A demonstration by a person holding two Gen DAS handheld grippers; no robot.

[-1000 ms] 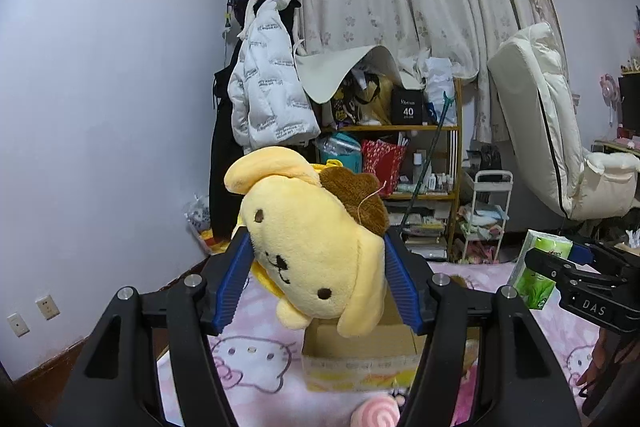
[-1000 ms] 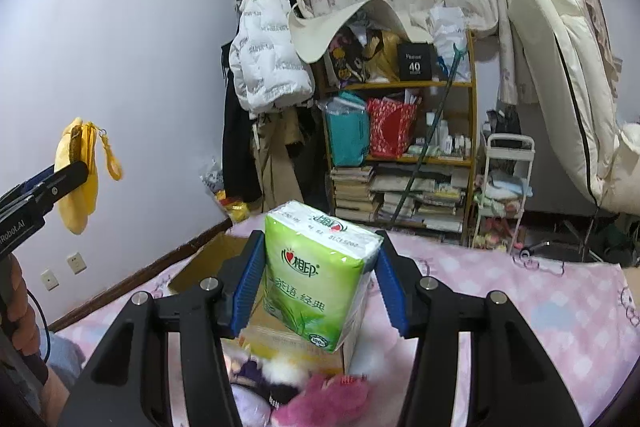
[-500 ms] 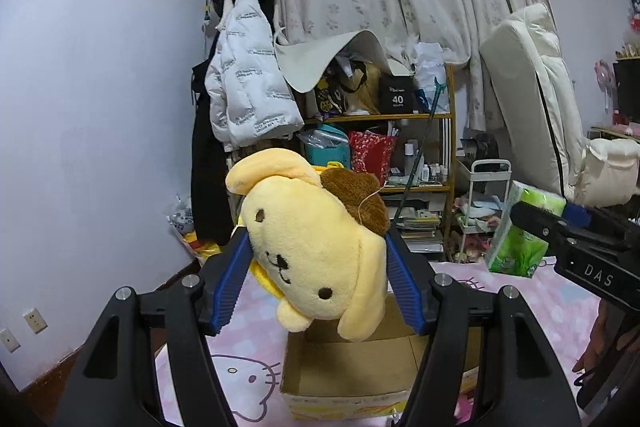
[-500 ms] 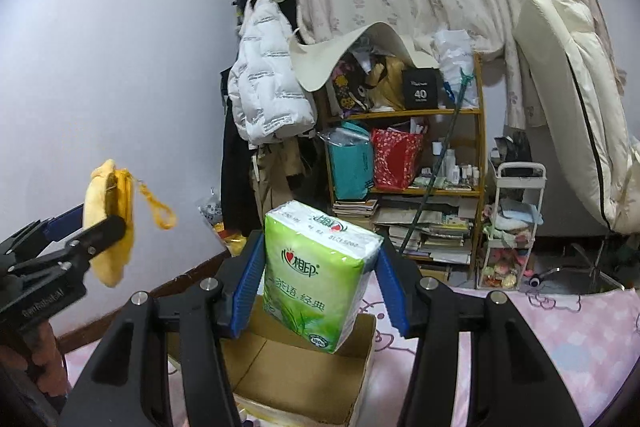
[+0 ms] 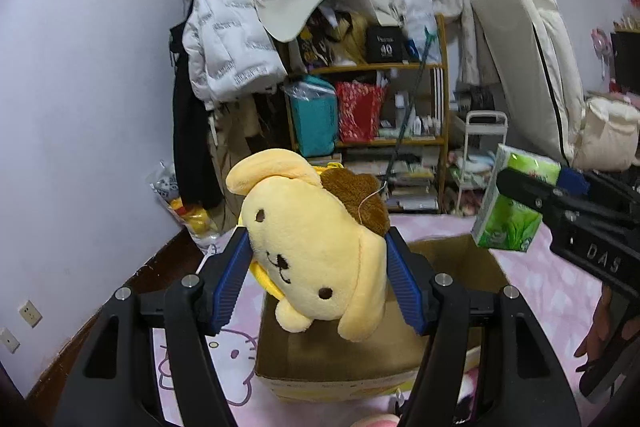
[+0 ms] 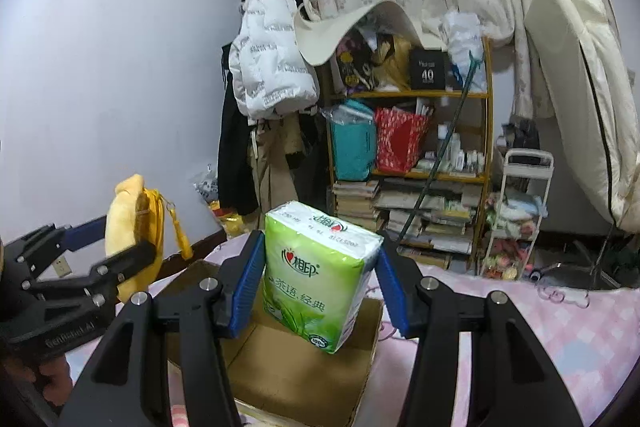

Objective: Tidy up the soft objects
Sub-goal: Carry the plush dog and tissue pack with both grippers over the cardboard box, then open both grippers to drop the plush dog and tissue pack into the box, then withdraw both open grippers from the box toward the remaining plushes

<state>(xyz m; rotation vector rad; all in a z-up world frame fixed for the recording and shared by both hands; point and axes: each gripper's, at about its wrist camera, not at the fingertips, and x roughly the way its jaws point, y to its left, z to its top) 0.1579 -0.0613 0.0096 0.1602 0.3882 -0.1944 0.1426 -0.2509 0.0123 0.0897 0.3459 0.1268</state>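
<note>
My left gripper [image 5: 318,275] is shut on a yellow plush dog with a brown cap [image 5: 320,247], its blue pads pressing both sides of the head. It hangs over an open cardboard box [image 5: 332,363] on the pink bedspread. My right gripper [image 6: 316,279] is shut on a green pack of tissues [image 6: 320,275], held above the same cardboard box [image 6: 304,375]. In the left wrist view the tissue pack [image 5: 512,211] and the right gripper's black frame show at the right. In the right wrist view the plush dog [image 6: 132,227] is at the left, side-on.
The box stands on a pink bedspread [image 5: 556,283] with cartoon cat prints. Behind are a cluttered wooden shelf [image 6: 412,155], a hung white puffer jacket [image 6: 272,67], a white rolling cart [image 6: 516,211] and a cream mattress leaning on the curtains [image 6: 580,87]. A pink plush edge [image 5: 376,421] lies near.
Both grippers moved forward and down toward the cardboard box, which now sits larger and directly beneath them. The plush and the tissue pack stay gripped; the two grippers came closer together.
</note>
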